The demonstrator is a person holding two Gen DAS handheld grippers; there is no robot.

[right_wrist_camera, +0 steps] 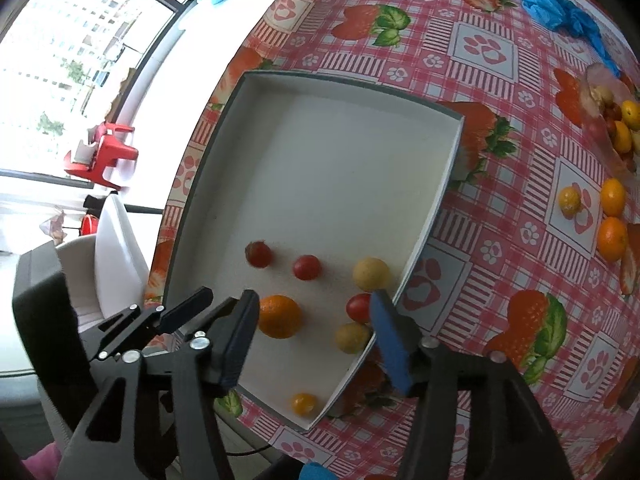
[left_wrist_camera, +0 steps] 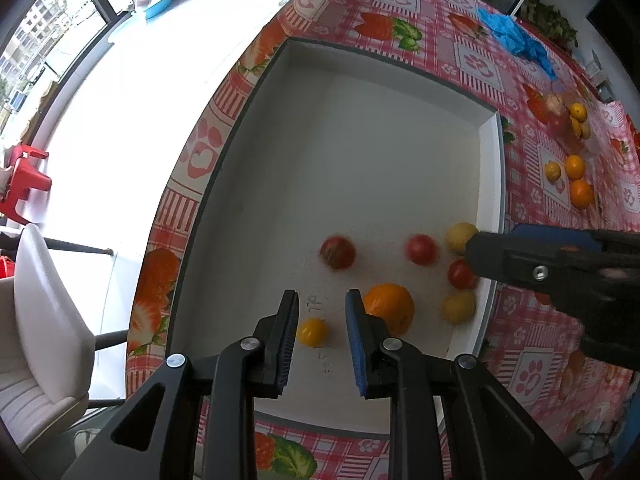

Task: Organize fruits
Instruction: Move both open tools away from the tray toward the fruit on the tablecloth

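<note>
We had our right gripper hanging over the near corner of the white tray, jaws standing apart with nothing pressed between the pads. Our left gripper pointed straight down into the same tray; its jaws looked narrow with a gap showing, pads bare, nothing held.

Just beyond the right gripper sat the orange, the biggest piece in the tray, matte and pebbled. We judged it firm, a bit heavy, best taken across its middle. Beside it near the tray's right wall lay two pale yellow fruits and a glossy red tomato. Those looked light, smooth-skinned and easily bruised, so a gentle squeeze at the widest part seemed wise. They would likely roll, too.

A small yellow tomato rested in the tray's nearest corner. Well away from the tray, on the bench, more oranges waited unsorted.
</note>
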